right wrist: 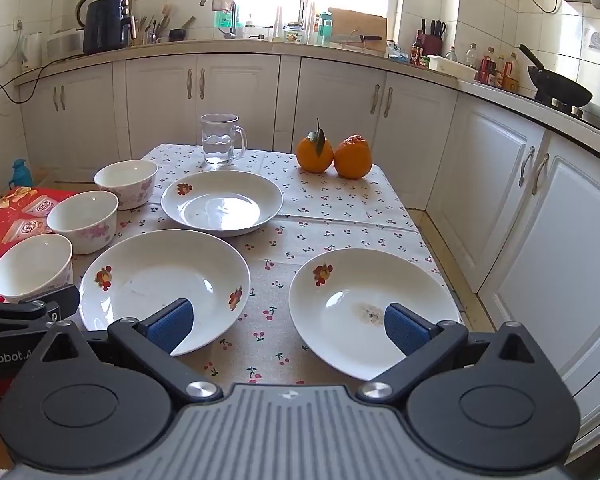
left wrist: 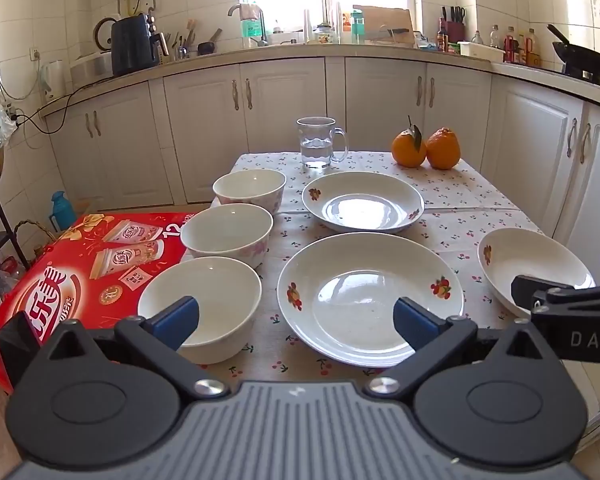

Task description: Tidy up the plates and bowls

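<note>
Left gripper [left wrist: 296, 318]: jaws spread wide, nothing between them, poised above the near table edge between the nearest bowl [left wrist: 200, 310] and the large plate [left wrist: 370, 298]. Right gripper [right wrist: 287, 326]: jaws likewise released and empty, above the gap between the large plate [right wrist: 164, 286] and the right-hand plate [right wrist: 374, 312]. Three bowls in a row along the left edge of the table [left wrist: 460, 200]: nearest, middle bowl [left wrist: 227, 234], far bowl [left wrist: 250, 190]. Far plate [left wrist: 363, 202] behind the large one, apart from it. Beyond, a glass mug [left wrist: 320, 142] holding water, and two oranges [left wrist: 426, 148] touching near the far right corner. Red carton [left wrist: 80, 272] just beside the bowls on the left.
</note>
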A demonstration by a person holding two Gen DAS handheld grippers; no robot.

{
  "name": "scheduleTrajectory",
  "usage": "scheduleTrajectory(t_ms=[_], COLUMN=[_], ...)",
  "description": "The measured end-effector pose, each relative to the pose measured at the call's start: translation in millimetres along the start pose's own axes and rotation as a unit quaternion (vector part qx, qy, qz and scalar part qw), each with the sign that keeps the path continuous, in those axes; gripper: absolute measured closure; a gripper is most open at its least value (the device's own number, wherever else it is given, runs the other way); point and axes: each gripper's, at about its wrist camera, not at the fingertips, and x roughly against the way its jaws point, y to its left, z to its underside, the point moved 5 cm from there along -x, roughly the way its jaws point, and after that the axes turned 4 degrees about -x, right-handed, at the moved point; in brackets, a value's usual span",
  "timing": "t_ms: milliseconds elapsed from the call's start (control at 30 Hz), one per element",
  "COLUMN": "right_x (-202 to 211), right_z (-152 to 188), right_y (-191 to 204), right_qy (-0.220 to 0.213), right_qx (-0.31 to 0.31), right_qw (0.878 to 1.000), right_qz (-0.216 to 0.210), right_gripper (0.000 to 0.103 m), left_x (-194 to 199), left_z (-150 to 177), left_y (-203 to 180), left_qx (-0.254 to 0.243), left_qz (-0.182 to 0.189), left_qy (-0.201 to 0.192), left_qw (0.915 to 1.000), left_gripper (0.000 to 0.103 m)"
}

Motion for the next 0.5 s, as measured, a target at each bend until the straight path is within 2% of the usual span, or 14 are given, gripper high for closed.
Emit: scheduleTrajectory(t_ms=[500], right_x=[-0.1], right_z=[-0.2], right_y=[-0.5], right_qy=[0.000], right_qx=[-0.001], right_qw=[1.000], right_qz=[-0.001], right_gripper=[0.000], left_x=[-0.1], left_z=[0.1], left_y=[0.2], left_qx=[0.000], left_qz=[0.000], left_qy=[0.001], left_qw=[1.0000], left_gripper=[0.001])
